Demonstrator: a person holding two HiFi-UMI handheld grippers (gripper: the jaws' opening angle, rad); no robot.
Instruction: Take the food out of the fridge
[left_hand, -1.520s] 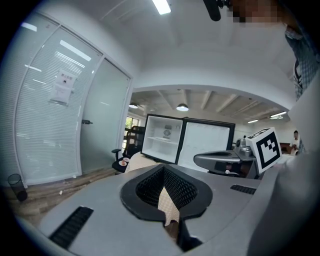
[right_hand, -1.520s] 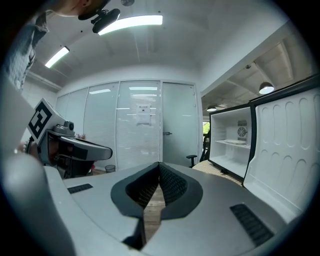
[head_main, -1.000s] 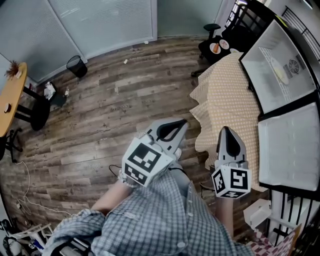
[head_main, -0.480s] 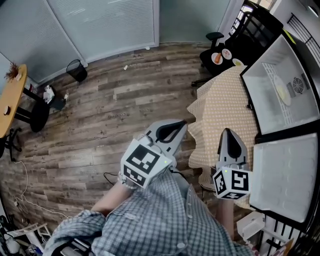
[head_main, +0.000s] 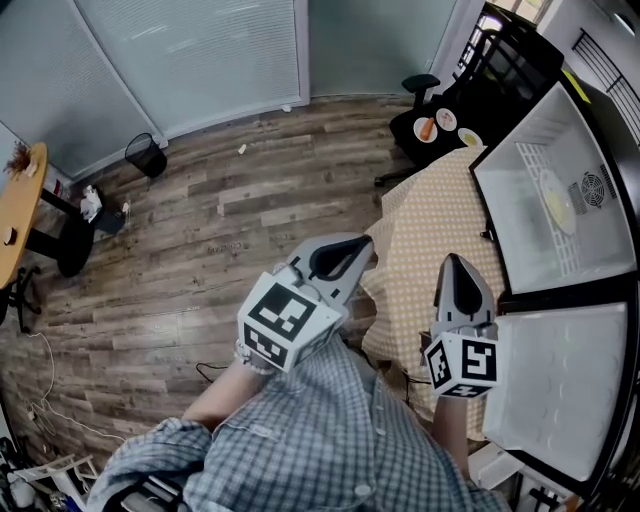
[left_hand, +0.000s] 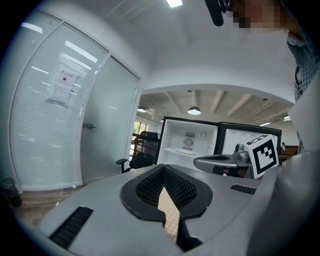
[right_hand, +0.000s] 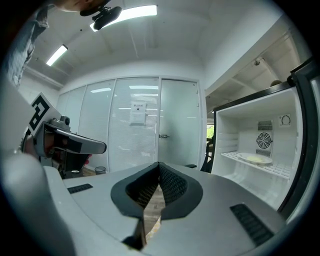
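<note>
Both grippers are closed on nothing. The left gripper shows its jaws meeting at the tip in its own view, with only checked cloth seen through the slot behind them. The right gripper reads the same, with floorboards behind its slot.

What has changed over the last second is the surroundings, not the tools. The two grippers keep the same spacing and the same roughly level pose in front of the person's body. Meanwhile the open fridge has drawn in from far ahead on the right and now lies close beside the right gripper, on its right. The table under its checked cloth has also slid nearer, and its near edge now lies between the two gripper tips. That suggests the person is walking up to the fridge.

The plate of food sits on the wire shelf inside the fridge. It is ahead and to the right of the right gripper and well apart from it. In the right gripper view the plate is off to the right of the jaws, not in line with them.

For the task, this is still the approach, and the food has not been touched. As I judge it, the right gripper is the better placed. It would have to swing right toward the shelf and open its jaws before it could take the plate's rim.
</note>
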